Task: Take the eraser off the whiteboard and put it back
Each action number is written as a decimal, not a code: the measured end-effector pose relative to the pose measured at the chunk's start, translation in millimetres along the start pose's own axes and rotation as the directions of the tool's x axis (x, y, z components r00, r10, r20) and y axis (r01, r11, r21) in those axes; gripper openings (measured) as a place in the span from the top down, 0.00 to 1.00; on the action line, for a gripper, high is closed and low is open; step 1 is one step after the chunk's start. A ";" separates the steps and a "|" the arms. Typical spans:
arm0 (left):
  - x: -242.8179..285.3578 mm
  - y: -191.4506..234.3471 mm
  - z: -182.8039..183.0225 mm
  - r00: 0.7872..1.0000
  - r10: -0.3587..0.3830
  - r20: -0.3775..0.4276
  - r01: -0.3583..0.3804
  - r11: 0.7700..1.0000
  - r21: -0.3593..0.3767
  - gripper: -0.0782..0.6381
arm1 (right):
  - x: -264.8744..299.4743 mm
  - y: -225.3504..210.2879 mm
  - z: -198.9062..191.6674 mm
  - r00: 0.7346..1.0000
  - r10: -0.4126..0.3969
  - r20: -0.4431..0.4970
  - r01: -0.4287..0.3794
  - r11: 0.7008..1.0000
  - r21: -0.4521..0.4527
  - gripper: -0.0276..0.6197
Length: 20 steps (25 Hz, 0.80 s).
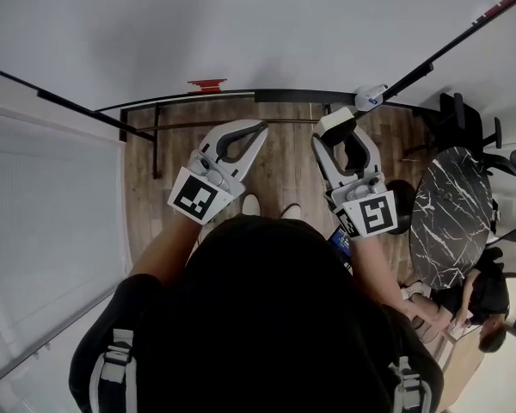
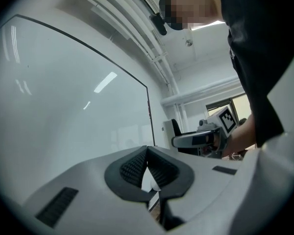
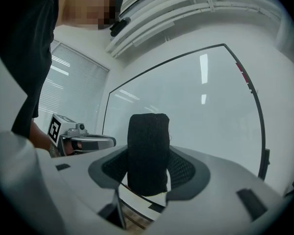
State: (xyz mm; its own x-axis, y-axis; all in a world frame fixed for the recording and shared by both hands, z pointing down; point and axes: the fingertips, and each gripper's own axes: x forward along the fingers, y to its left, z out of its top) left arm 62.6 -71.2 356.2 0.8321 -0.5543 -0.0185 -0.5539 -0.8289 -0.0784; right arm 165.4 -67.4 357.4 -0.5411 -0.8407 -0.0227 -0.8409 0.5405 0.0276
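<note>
Between the right gripper's (image 3: 148,156) pads, the eraser (image 3: 148,141) is pinched before the whiteboard (image 3: 201,111); beside it, the left gripper's (image 2: 147,152) jaws are pressed together, empty.

right tongs (image 1: 340,139): holding eraser (image 1: 334,121) | left tongs (image 1: 258,130): closed, empty | whiteboard (image 1: 241,24): ahead

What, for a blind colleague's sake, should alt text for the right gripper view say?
The right gripper holds a black eraser upright between its jaws, facing a whiteboard. The left gripper shows at left.
</note>
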 end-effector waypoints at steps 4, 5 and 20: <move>6.2 -15.3 -8.7 1.000 -0.009 -0.019 0.009 1.000 -0.003 0.88 | -7.5 -3.5 -4.9 1.000 0.020 0.007 -0.020 1.000 0.015 0.61; 8.4 -18.5 -10.3 1.000 -0.010 -0.021 0.010 1.000 -0.004 0.88 | -9.4 -4.9 -6.4 1.000 0.021 0.007 -0.021 1.000 0.020 0.61; 33.2 -36.7 -18.3 0.999 0.013 -0.040 -0.014 0.999 -0.034 0.88 | -28.9 -21.0 -17.4 0.998 0.057 0.011 -0.058 0.997 0.053 0.61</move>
State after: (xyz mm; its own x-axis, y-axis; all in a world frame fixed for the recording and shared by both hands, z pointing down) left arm 110.0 -60.5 376.7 0.8231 -0.5675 0.0201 -0.5663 -0.8230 -0.0440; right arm 198.9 -55.1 374.9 -0.5883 -0.8080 -0.0321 -0.8077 0.5891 -0.0237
